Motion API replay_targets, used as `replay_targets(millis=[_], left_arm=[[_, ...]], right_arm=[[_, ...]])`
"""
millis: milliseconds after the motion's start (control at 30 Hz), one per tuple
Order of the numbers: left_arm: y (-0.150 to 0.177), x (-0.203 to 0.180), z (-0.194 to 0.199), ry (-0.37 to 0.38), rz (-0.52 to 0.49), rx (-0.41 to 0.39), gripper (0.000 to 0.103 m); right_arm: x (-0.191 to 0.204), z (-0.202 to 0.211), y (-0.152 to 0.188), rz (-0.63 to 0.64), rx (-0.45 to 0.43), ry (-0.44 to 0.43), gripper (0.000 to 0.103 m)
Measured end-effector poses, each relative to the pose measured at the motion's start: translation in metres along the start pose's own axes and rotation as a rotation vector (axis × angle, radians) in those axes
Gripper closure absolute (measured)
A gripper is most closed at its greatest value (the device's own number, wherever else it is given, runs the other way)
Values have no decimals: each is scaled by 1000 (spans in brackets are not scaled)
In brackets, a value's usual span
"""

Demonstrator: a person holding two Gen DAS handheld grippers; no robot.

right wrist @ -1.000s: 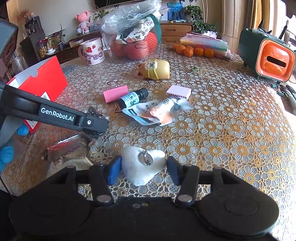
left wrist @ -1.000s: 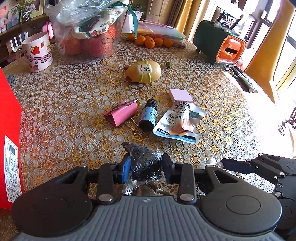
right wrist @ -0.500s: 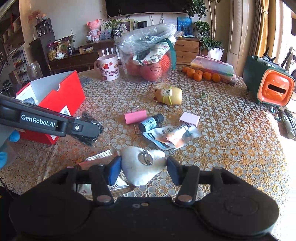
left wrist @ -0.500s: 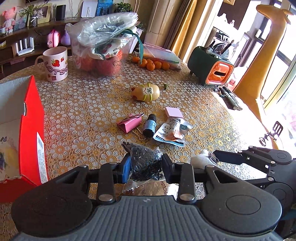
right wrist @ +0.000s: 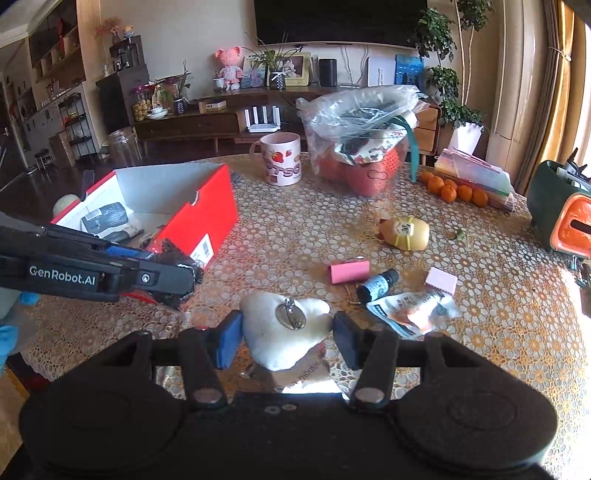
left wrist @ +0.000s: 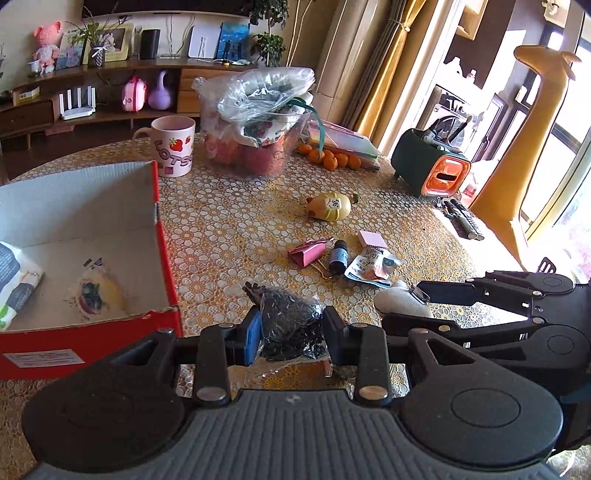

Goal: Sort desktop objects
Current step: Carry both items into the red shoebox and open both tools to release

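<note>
Left gripper: fingers closed on black bag, held just beside red box, at its 3 o'clock.
Right gripper: fingers clamped on white pouch, raised over worktop.

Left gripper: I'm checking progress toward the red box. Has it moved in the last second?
Yes. The left gripper, shut on the black packet, has risen and pulled back; the red box interior now shows.

Home living room, TV, sideboard, lace-covered table
</note>
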State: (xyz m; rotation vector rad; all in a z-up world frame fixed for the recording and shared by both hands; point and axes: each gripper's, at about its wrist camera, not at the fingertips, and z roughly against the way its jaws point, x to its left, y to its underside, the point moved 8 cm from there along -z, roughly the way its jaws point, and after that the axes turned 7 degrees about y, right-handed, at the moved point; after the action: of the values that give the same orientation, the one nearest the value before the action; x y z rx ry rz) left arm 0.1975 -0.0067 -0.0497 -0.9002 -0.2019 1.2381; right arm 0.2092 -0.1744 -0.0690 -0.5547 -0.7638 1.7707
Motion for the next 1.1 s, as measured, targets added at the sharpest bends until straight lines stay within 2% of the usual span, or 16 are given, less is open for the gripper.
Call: replay_targets(millis=[300,633,867,1100], left_arm=[[-5,46,55,-65,11,-46,69],[-17,102,88,-156,24,-70,69],[-22,143,93,-220,42,-49,69],[-31,186,74,-273,52,-5,69]], right_arm=[[62,-5,-36,73,-9,-98,50],[125,-28,-76,166,-31,-161,50],[152,-57,-97,194,-14,-183,50],[171,-94,-113,209,19,-190,50]])
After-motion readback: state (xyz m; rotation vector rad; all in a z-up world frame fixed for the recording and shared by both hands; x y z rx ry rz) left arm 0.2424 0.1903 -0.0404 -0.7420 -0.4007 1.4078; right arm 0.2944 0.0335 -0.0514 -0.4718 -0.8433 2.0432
